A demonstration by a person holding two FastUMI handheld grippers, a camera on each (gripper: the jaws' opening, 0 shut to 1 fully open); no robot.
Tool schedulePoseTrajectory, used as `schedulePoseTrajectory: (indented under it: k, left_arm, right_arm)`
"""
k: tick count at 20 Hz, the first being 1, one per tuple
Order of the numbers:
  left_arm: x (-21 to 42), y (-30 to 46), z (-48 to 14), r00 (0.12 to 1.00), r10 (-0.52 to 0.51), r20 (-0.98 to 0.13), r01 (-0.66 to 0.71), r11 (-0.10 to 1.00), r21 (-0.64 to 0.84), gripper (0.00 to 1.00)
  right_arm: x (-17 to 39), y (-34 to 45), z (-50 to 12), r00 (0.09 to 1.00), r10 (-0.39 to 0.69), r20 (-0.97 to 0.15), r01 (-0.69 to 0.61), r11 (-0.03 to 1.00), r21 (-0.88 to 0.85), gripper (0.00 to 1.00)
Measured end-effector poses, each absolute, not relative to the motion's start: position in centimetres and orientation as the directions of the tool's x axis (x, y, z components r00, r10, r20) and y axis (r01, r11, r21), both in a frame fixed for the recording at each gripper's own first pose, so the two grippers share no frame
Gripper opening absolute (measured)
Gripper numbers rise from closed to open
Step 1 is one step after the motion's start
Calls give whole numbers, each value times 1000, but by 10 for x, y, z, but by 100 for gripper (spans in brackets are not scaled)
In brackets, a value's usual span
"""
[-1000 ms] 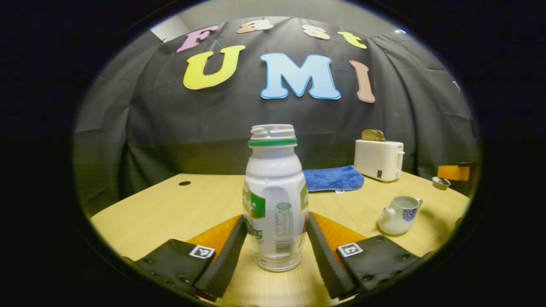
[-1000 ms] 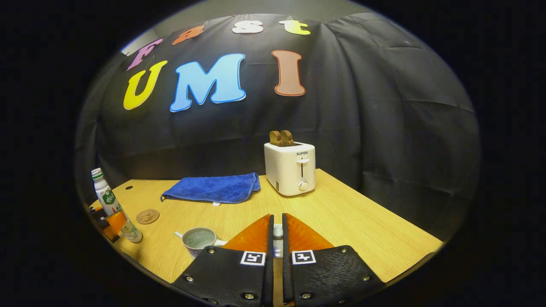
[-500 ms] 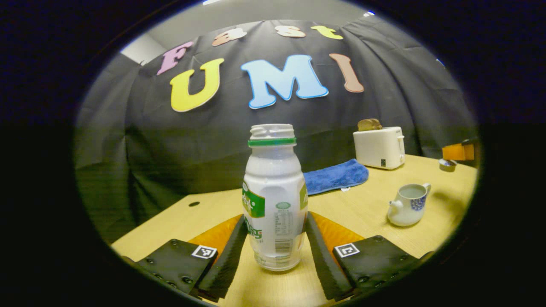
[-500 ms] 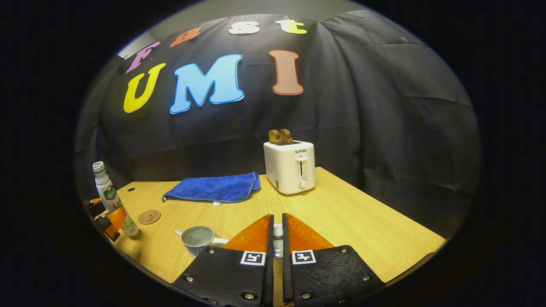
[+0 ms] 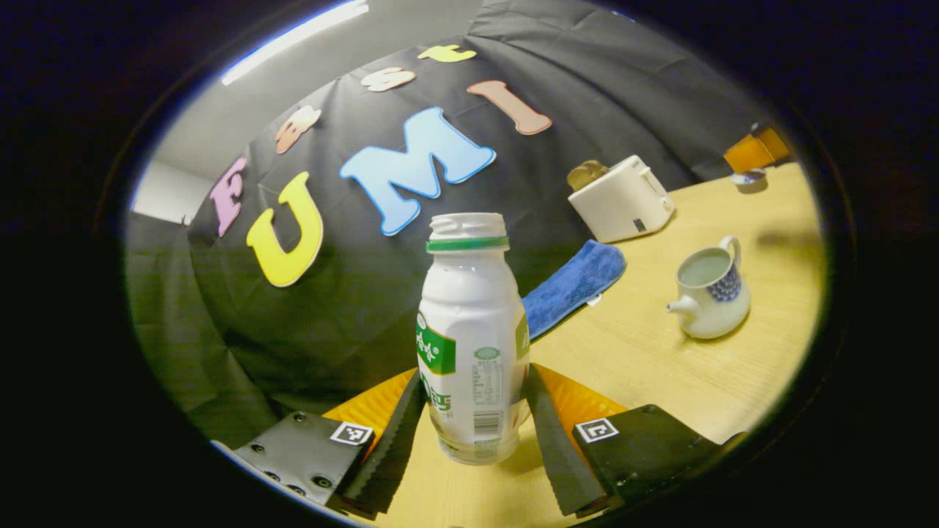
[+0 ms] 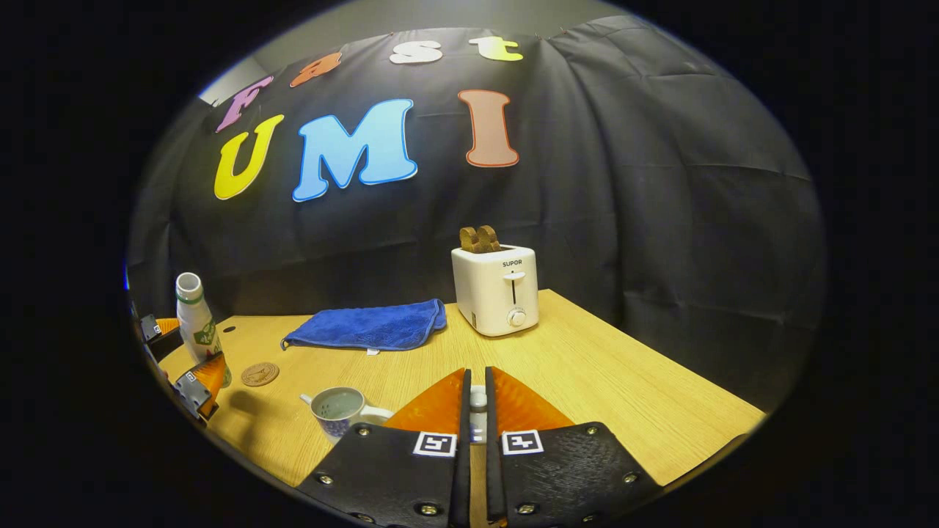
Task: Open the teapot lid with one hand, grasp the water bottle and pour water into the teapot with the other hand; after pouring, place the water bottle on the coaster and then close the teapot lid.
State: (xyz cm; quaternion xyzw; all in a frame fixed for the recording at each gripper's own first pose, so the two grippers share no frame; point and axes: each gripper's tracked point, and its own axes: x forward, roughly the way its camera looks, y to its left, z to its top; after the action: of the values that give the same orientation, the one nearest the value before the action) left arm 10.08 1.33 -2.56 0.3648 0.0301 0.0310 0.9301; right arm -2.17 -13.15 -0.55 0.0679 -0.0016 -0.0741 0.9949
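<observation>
Two grippers share the work at this booth. The left gripper (image 5: 473, 429) has its jaws pinching the uncapped water bottle (image 5: 473, 337) low on its body, carried tilted above the worktop (image 5: 660, 359). The teapot (image 5: 710, 290) stands open off to the bottle's right, its mouth bare and its spout turned towards the bottle. In the right gripper view, the right gripper (image 6: 477, 418) has its jaws pressed almost together on a small pale knobbed piece, judged to be the teapot lid (image 6: 477, 411), held beside the pot. The coaster (image 6: 260, 374) lies bare between bottle and blue cloth (image 6: 367, 326), with a toaster (image 6: 495, 290) behind. The step in hand appears to be bringing the bottle across to pour. The next move calls for setting the bottle's mouth over the pot's opening and tipping gently, lid kept clear, since a fast tilt could splash the worktop.
</observation>
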Motion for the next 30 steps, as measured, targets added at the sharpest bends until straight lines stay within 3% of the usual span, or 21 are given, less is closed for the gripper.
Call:
schedulePoseTrajectory:
  k: [2,11,12,13,15,30]
  left_arm:
    - [104,3,-26,997,66,-30,-21,663,749,90]
    - [109,-35,-29,1000,-1,-8,7,440,898,90]
    - [111,-38,-28,1000,-7,-8,10,417,909,85]
    - [114,-42,-26,1000,-15,-1,7,387,922,90]
    - [118,-48,-24,999,-33,10,1,323,947,90]
    - [138,-82,-25,992,-124,-6,8,13,1000,89]
  right_arm:
    - [-23,-132,-7,990,-143,-9,143,980,138,8]
    - [-26,-139,-12,990,-139,-11,139,980,146,8]
    - [-27,-139,-12,990,-138,-11,138,979,147,8]
    - [-27,-141,-13,990,-139,-9,139,979,147,8]
    - [-28,-143,-13,990,-142,-6,141,979,150,8]
    - [-31,-148,-20,991,-130,-17,131,981,145,8]
